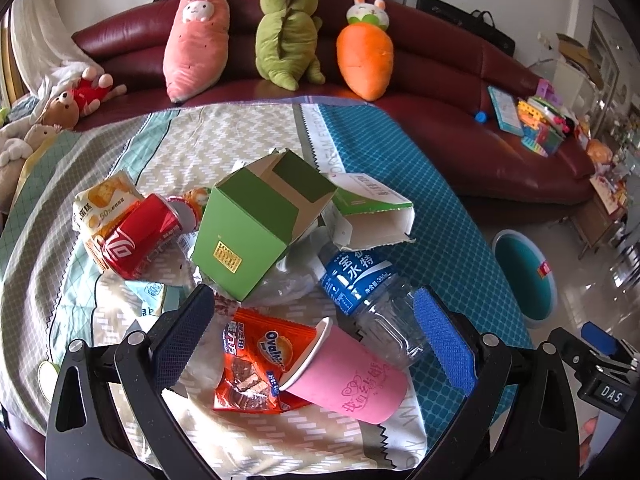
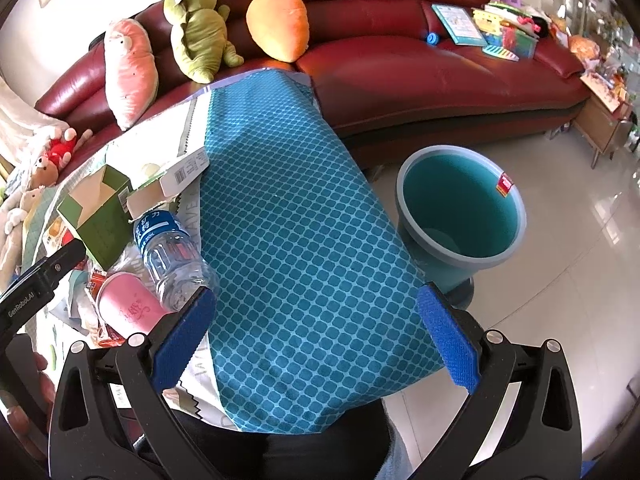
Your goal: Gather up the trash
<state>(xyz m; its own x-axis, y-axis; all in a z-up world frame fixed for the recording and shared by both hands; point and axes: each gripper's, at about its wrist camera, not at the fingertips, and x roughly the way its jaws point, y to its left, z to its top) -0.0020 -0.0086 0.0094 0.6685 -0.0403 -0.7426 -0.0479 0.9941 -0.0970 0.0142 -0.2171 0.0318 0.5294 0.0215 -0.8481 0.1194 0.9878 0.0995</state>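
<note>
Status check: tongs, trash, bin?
Both tongs open, empty: left over pink cup and wrapper; right over bare cloth. Bin on floor, clear.

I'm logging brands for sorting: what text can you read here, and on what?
"Ovaltine", partly creased: orange foil snack wrapper.
"50%": yellow snack bag.
"350": blue label of the clear plastic water bottle.
"DAS": right gripper body.
"GenRobot.AI": left gripper body.
Pink paper cup script, red can logo: unreadable.
</note>
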